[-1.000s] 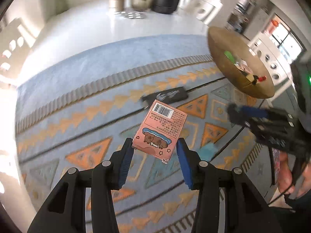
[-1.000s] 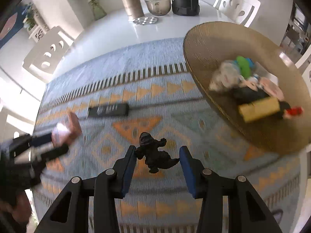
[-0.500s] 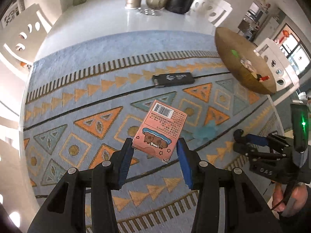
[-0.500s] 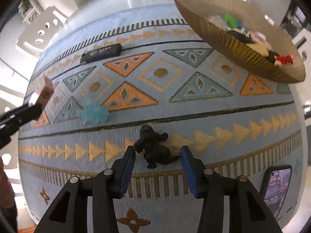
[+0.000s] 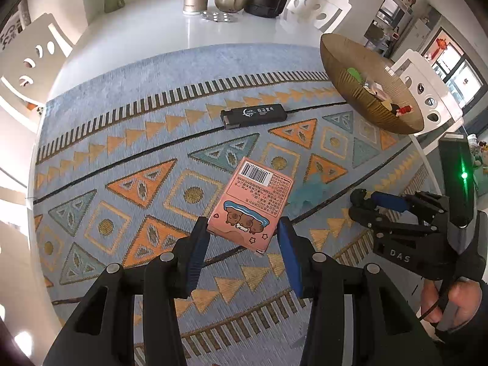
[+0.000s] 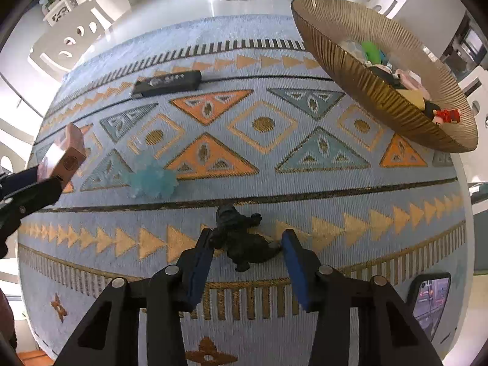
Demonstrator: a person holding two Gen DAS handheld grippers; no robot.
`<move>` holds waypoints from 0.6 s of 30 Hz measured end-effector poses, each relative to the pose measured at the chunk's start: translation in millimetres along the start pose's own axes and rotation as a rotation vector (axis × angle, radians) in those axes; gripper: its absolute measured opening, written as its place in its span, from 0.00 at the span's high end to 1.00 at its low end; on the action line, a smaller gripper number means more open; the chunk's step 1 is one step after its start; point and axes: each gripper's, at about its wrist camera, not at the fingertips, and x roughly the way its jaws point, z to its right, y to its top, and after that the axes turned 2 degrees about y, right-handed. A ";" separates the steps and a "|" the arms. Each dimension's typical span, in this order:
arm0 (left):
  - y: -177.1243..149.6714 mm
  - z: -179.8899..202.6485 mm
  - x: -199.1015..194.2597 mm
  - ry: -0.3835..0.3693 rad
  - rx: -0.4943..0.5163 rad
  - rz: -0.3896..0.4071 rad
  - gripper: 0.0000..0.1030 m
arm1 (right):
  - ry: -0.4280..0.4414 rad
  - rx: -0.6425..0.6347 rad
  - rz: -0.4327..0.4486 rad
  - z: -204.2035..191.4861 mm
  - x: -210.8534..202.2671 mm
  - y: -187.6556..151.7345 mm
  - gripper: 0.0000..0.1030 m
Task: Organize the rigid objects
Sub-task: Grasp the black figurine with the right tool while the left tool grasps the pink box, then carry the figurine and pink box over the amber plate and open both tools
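Pink box, cornerwise in my left gripper, may twist; right gripper loosely pinches black figure.

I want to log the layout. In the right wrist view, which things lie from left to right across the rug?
pink box held in the left gripper → blue toy → black stick → black figure in the right gripper → bowl → phone
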 end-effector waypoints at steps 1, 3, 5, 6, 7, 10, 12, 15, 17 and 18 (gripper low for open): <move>0.3 0.3 -1.3 -0.001 0.000 0.005 0.59 | 0.002 0.002 0.009 -0.1 -3.9 0.2 0.56; 1.8 0.4 -4.8 -0.002 -0.003 0.014 0.59 | 0.003 0.002 0.027 0.1 -16.1 1.6 0.56; 3.7 1.8 -9.5 -0.007 -0.004 0.029 0.59 | 0.005 0.008 0.043 5.2 -37.9 -0.9 0.56; 4.6 3.2 -12.1 -0.009 -0.003 0.036 0.59 | 0.012 0.015 0.053 6.2 -47.1 0.7 0.56; 5.5 5.2 -15.0 -0.011 0.000 0.044 0.59 | 0.015 0.019 0.061 6.4 -51.8 1.8 0.56; 8.0 13.3 -23.4 -0.018 0.006 0.062 0.59 | 0.007 0.033 0.075 7.4 -67.0 8.9 0.56; 10.9 20.0 -28.2 -0.026 0.009 0.072 0.59 | 0.002 0.046 0.078 7.6 -76.3 7.5 0.56; 19.6 34.8 -38.1 -0.047 0.019 0.097 0.59 | 0.001 0.061 0.081 10.0 -80.4 21.4 0.56; 28.2 47.0 -45.9 -0.081 0.026 0.121 0.59 | -0.015 0.050 0.090 13.6 -90.8 24.8 0.56; 32.7 53.5 -49.6 -0.094 0.029 0.133 0.59 | -0.022 0.045 0.092 11.8 -85.1 30.7 0.56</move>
